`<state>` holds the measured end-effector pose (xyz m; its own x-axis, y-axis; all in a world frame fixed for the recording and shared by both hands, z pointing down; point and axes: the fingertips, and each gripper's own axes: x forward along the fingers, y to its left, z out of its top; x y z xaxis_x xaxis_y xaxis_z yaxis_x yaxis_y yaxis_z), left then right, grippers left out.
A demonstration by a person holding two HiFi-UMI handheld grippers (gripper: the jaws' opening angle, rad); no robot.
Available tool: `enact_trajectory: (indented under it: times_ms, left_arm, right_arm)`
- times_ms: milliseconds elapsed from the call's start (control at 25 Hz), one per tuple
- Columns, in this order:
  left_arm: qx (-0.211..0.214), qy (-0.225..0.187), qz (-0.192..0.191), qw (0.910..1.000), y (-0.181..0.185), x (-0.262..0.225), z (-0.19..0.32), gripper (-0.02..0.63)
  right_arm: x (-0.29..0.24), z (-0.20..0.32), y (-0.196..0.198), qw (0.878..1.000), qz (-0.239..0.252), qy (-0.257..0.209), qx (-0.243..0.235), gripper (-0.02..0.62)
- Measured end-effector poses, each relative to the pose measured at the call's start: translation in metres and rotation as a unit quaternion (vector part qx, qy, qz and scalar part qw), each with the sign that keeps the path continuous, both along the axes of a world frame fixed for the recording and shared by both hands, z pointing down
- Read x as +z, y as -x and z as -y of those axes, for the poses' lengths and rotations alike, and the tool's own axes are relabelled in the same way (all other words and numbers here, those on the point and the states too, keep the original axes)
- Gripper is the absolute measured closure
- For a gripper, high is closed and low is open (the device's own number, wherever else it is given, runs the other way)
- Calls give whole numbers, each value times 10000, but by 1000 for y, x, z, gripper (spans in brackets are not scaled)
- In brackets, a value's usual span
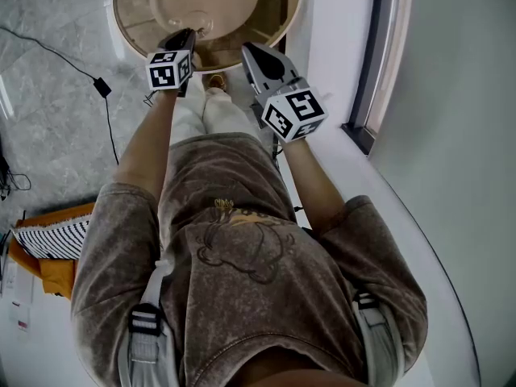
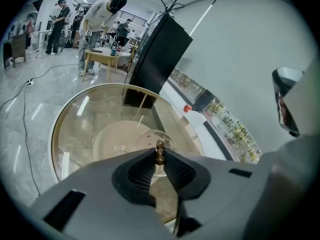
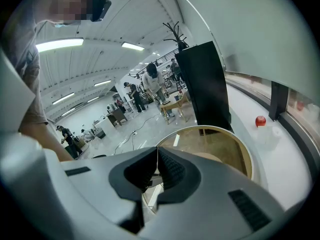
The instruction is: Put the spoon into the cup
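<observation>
My left gripper (image 2: 159,155) is shut on a thin brown spoon (image 2: 159,151); only the knobbed end of the spoon shows, standing up between the fingertips. Just beyond that end stands a clear glass cup (image 2: 152,138), on the round glass table (image 2: 65,134). The head view has the left gripper (image 1: 184,40) over the near edge of the table (image 1: 290,14), with a faint glint of the cup (image 1: 201,29) at its tip. My right gripper (image 3: 157,156) is shut with nothing between its jaws. It hangs beside the left one at the table's near rim (image 1: 256,55).
A tall black panel (image 2: 160,54) stands behind the table against the curved white wall. A small red object (image 3: 260,120) lies on the white ledge to the right. Several people stand round a wooden table (image 2: 102,54) far off. A cable (image 1: 101,87) runs over the floor on the left.
</observation>
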<state>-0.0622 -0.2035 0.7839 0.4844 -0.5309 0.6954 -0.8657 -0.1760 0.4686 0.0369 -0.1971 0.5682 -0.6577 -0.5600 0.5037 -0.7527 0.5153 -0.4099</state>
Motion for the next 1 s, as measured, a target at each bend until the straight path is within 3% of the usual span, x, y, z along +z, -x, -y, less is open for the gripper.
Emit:
enact_trajectory:
  times_ms: [360,720,1000]
  left_arm:
    - [32,61,82,9999,3,2,1,546]
    - [15,175,259,9995,13,6,-4,445]
    - [-15,222,342,9992,20,5,-8,426]
  right_arm:
    - [0,7,2,10000,5,24,-33,575]
    - [-2,9,2,10000,43,46,-18,575]
    - [-7,10,1,10000,62,20,-10,575]
